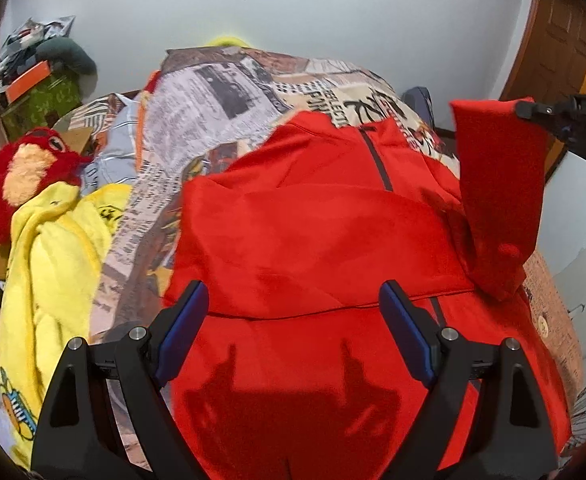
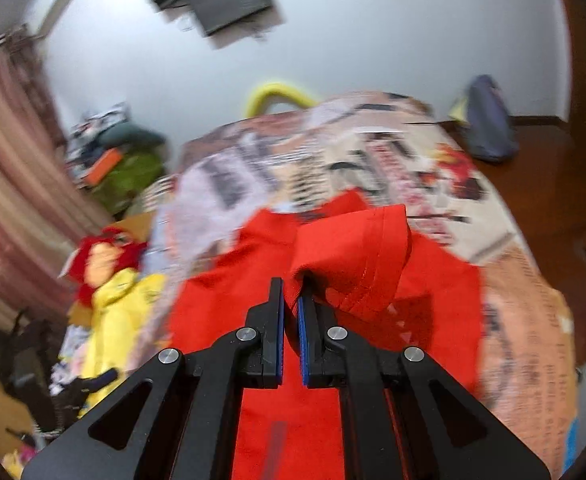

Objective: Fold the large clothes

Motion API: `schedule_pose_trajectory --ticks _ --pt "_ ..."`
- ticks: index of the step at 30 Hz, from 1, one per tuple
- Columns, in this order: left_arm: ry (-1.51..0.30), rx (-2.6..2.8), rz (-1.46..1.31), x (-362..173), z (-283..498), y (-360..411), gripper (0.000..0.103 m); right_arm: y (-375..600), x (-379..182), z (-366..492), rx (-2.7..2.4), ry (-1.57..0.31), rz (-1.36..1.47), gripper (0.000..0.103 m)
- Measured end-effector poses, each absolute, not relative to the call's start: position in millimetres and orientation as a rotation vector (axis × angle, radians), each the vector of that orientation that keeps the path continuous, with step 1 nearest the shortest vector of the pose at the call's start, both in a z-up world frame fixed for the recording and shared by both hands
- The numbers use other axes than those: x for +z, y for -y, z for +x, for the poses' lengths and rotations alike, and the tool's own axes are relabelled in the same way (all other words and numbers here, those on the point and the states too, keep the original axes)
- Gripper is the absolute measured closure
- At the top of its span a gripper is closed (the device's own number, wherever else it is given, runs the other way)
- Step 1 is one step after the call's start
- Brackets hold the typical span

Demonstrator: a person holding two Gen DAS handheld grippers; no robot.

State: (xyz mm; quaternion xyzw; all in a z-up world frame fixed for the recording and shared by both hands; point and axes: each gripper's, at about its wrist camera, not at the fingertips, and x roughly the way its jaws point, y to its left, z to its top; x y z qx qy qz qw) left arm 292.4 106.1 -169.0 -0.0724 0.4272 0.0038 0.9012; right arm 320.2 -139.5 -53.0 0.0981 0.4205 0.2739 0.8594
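The right wrist view is blurred. The jacket runs off the left view's bottom edge. The right claw is cut by the right edge.

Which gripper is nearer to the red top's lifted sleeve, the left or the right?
Right. The right gripper is shut on the sleeve, holding it up above the bed. The left gripper hangs open over the middle of the red top, apart from the sleeve.

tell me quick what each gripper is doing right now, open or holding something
left gripper: open, holding nothing, above the red garment.
right gripper: shut on the red garment's sleeve, lifted off the bed.
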Motion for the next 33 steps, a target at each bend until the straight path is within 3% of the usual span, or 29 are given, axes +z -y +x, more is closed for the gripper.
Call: schedule_pose_trajectory --ticks 11,17,22,27,33 --pt "-0.898 0.103 -0.211 -169.7 252.8 -169.5 0.016 1.7 -137.8 284.1 0.744 -1.128 0.047 0.098" --pt "-0.947 0.122 -0.219 -186.6 239.6 -182.4 0.016 -23.8 -179.9 260.1 0.787 -1.288 -0.057 0.095" --pt "-0.983 0.124 -0.221 -199.8 237.4 -177.8 0.016 -18.2 -183.0 239.2 0.841 -1.369 -0.079 0.090" --pt "-1.002 0.094 -0.228 -205.7 241.8 -165.1 0.016 9.5 -163.8 223.8 0.859 -1.289 -0.129 0.064" --pt "-1.030 0.051 -0.185 -211.2 257.4 -138.1 0.016 73.6 -137.2 230.5 0.710 -1.115 -0.173 0.053"
